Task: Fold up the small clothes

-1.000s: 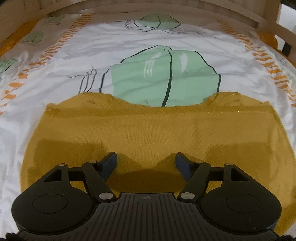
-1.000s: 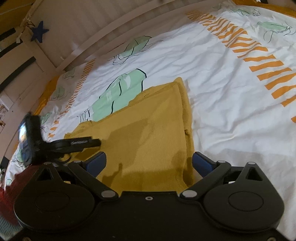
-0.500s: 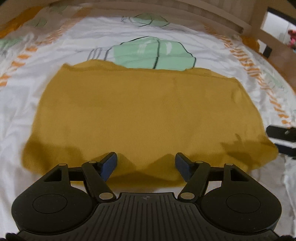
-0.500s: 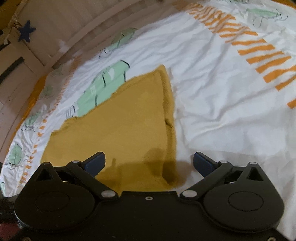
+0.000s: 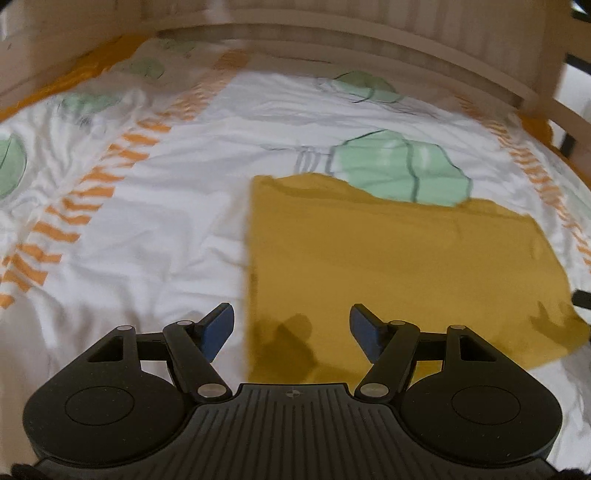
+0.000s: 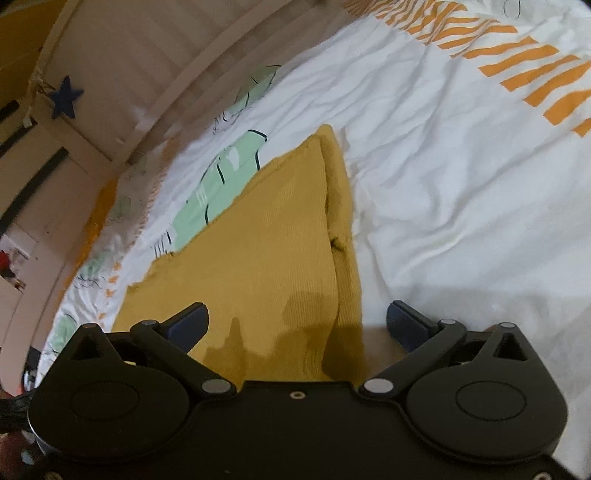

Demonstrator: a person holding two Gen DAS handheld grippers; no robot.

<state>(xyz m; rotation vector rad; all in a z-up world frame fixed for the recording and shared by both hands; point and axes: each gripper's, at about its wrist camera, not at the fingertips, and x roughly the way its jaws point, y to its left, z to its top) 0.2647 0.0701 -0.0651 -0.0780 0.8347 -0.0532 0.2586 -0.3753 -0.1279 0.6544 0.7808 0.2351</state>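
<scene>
A mustard-yellow knit garment lies flat on the bed, folded into a rough rectangle. In the left wrist view my left gripper is open and empty, over the garment's near left edge. In the right wrist view the same garment shows a folded double edge along its right side. My right gripper is open and empty, straddling the garment's near right corner. Neither gripper holds cloth.
The garment lies on a white bedsheet printed with green leaves and orange stripes. A wooden bed rail curves around the far side. A dark blue star hangs on the wall at the left.
The left gripper has swung left, so the garment's left edge now lies between its fingers. The right gripper has moved closer over the right corner. Both stay open.
</scene>
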